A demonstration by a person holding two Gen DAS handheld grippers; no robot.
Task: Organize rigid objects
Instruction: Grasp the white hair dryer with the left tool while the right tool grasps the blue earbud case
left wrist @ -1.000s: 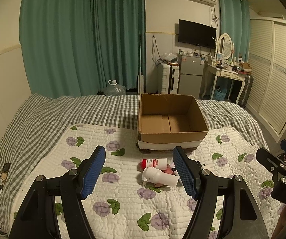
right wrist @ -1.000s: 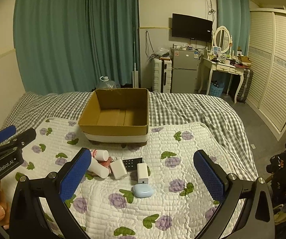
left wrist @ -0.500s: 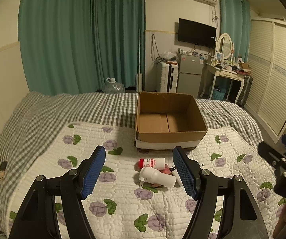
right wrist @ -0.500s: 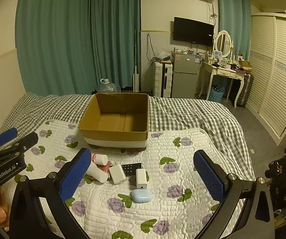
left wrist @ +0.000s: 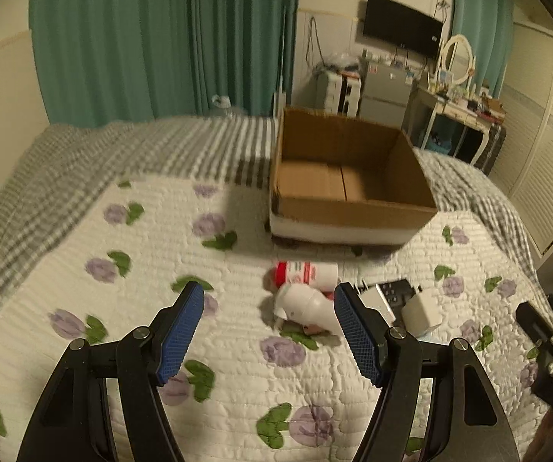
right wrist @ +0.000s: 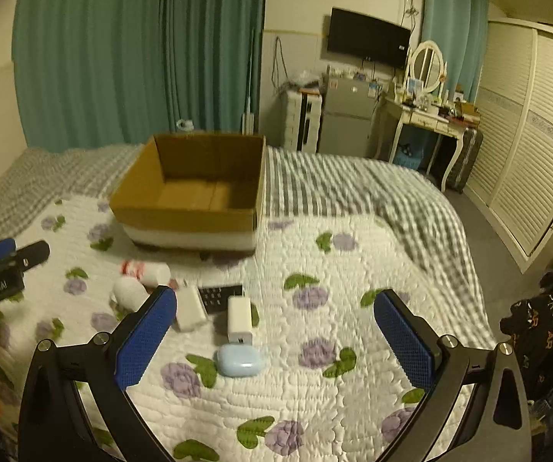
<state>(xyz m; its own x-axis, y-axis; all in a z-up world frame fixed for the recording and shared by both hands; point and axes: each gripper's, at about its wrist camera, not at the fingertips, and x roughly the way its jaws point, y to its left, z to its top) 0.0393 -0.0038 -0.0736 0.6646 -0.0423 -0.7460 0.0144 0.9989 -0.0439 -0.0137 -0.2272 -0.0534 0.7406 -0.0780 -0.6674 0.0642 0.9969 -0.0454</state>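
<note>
Both grippers, left gripper [left wrist: 268,325] and right gripper [right wrist: 272,340], hover with jaws wide and empty; lower the left squarely over the white bottle [left wrist: 305,305] lying mid-quilt [left wrist: 130,269], before the empty cardboard box [left wrist: 347,213].

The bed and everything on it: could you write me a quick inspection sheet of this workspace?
Surface: floral quilt over a checked bedspread.
Job's things: open cardboard box, nothing seen inside; red-capped bottle, white bottle, white adapter, white block, black remote, blue case, all lying loose on the quilt.
Clutter: nothing seen.
Grippers: left gripper and right gripper open, holding nothing.
Cables: wall cord.
Surroundings: curtains, TV, vanity.
</note>
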